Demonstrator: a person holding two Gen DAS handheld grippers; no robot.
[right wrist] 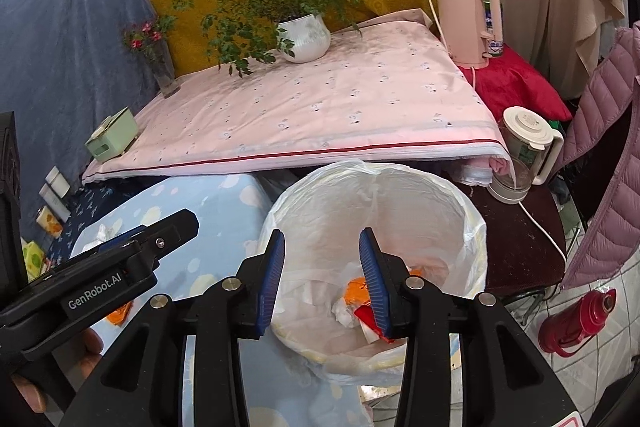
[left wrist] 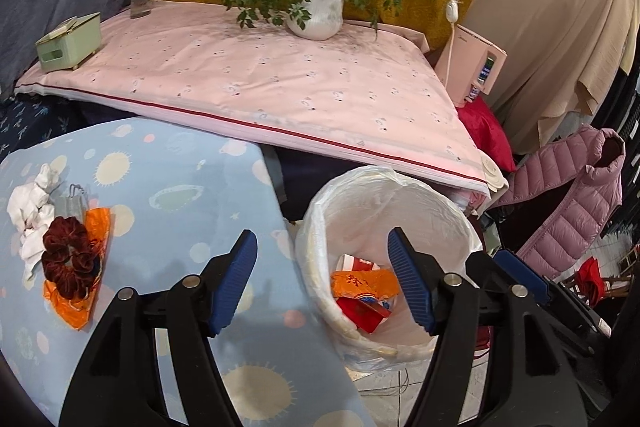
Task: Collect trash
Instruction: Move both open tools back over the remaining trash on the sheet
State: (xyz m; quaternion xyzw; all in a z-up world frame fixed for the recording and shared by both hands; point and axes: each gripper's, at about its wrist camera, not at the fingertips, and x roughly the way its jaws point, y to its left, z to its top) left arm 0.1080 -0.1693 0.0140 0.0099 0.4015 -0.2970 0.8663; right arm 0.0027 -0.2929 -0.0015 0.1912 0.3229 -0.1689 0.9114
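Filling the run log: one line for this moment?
left gripper open, empty | right gripper open over bin | wrappers binned | tissue, orange wrapper on table

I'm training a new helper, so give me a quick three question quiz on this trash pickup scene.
1. True or false: the bin already holds trash.
2. Which lies on the orange wrapper? A) scrunchie B) kettle C) vase
3. Fill in: both the left gripper and the right gripper are ____ and hold nothing.

Key: 1 true; 2 A; 3 open.
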